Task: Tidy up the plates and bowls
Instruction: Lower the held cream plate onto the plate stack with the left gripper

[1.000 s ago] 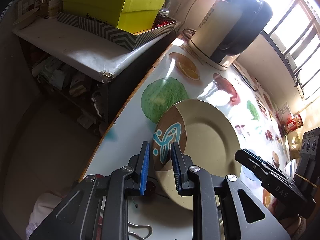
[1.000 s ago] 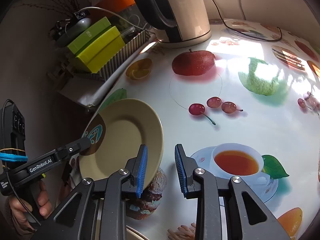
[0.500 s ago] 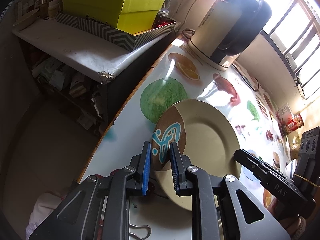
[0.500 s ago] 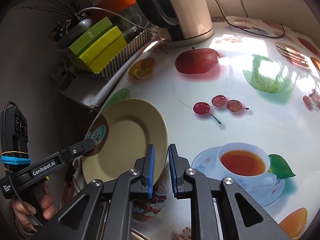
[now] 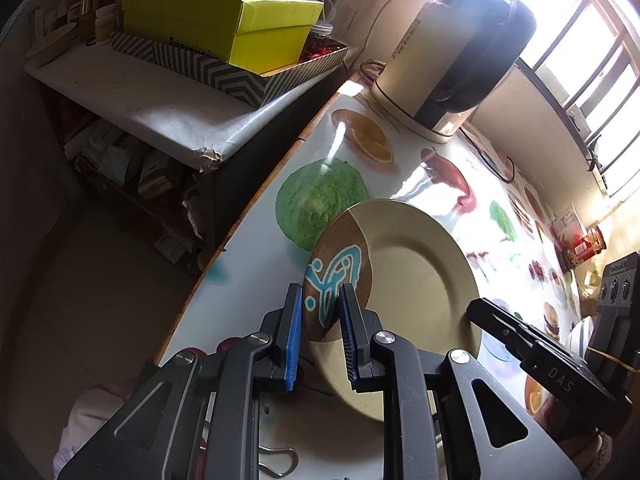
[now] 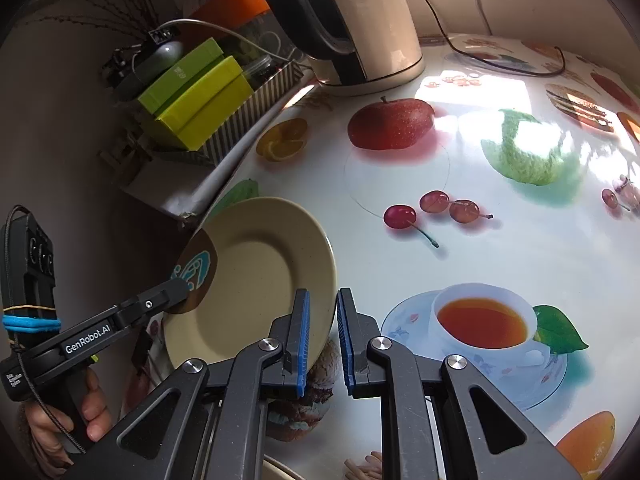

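Looking along the left tool (image 5: 320,336), its blue pads had closed from a second earlier and now clamped the plate (image 5: 408,280) at its brown, patterned edge, holding it tilted above the counter (image 5: 248,280). From the right wrist, the right tool (image 6: 322,338), wide apart a second ago, straddled the plate's (image 6: 256,272) opposite rim, pads narrowed but slightly wider than half a second before; whether it gripped I could not tell.

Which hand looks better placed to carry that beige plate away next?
Probably left. The left gripper pinches the plate at its brown-patched rim, holding it tilted off the table. The right gripper straddles the opposite rim, but a gap shows beside one of its fingers, so its hold is unclear.
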Demonstrator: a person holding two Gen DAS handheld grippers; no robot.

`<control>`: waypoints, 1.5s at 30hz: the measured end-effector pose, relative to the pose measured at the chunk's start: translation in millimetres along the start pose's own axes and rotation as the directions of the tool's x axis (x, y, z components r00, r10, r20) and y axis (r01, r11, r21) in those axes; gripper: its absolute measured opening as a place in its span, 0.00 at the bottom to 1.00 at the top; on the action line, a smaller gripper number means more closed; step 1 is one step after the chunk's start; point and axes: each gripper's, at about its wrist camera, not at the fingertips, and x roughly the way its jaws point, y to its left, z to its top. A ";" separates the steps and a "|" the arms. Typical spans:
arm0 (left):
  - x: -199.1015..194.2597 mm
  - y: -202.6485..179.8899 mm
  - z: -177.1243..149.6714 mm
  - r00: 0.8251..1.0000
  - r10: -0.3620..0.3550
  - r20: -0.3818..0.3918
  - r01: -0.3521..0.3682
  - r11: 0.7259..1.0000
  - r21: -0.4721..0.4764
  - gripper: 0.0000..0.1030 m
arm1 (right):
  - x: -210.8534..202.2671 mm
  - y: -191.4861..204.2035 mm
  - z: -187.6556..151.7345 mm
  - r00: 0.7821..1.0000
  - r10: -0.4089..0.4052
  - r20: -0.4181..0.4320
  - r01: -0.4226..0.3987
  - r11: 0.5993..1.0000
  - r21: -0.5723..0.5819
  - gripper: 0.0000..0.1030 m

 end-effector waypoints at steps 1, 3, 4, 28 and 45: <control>-0.7 -0.3 -0.2 1.000 -0.002 0.001 0.002 1.000 0.000 0.18 | -0.8 -0.3 0.0 1.000 0.001 0.002 -0.001 1.000 0.002 0.14; -1.8 -0.7 -0.7 1.000 -0.004 0.002 0.004 1.000 0.002 0.18 | -3.0 -0.2 -0.4 1.000 0.002 0.006 -0.002 1.000 0.004 0.14; -2.6 -0.9 -1.1 1.000 -0.006 0.003 0.006 1.000 0.002 0.18 | -4.2 -0.3 -0.6 1.000 0.003 0.008 -0.003 1.000 0.005 0.14; -48.3 -30.0 -22.7 0.997 -0.024 0.077 0.018 0.997 0.079 0.18 | -59.4 4.2 -21.3 0.996 0.019 0.085 -0.021 1.000 0.023 0.14; -77.4 -42.3 -56.9 0.994 -0.056 0.093 0.046 0.993 0.107 0.19 | -103.9 5.5 -56.0 0.991 0.019 0.132 -0.024 0.999 0.033 0.14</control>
